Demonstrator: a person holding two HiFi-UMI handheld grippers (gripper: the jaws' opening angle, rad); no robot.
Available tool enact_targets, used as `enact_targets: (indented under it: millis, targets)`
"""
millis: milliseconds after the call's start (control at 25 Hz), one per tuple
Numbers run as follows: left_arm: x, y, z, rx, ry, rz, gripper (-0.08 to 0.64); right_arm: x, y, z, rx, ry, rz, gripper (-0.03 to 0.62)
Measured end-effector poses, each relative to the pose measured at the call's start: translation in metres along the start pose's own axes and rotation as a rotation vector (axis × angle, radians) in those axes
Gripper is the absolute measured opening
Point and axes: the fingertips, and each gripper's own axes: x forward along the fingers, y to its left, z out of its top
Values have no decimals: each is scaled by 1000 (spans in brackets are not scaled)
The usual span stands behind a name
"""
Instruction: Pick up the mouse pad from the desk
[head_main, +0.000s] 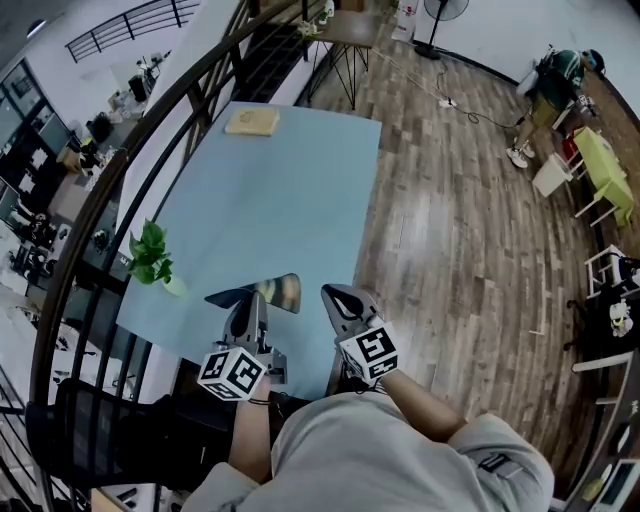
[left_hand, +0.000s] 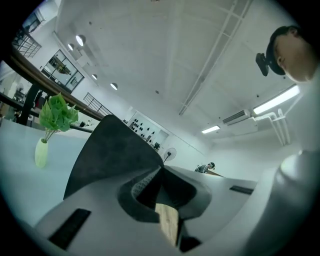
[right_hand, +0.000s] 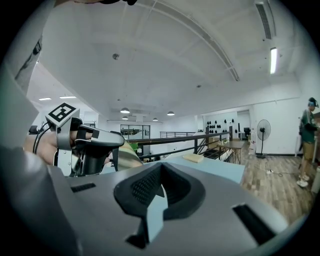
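Fingers of left gripper (left_hand: 161, 169) clamped on mouse pad (left_hand: 112, 155), raised off desk (head_main: 300, 180) in head view, right gripper (right_hand: 160, 167) closed empty

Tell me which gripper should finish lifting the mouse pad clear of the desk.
Left. The left gripper is shut on the mouse pad, which curls up from its jaws above the desk. The right gripper is shut on nothing beside it.

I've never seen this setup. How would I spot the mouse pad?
Find the long pale blue desk. At its near edge, the left gripper pinches the mouse pad and holds it up. Unlike the leafy plant and the flat tan block at the far end, it is a thin, curling sheet with a dark underside.
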Motion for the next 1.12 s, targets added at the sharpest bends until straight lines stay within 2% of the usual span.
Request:
enact_targets:
  millis: [360, 680, 1120]
  targets:
    - [9, -19, 5, 117, -14, -1, 25, 0, -9, 9, -2, -20, -8, 5]
    - [11, -23, -4, 360, 10, 60, 25, -3, -14, 16, -24, -35, -21, 5]
    - [17, -30, -9, 388, 17, 68, 25, -9, -20, 17, -29, -43, -28, 4]
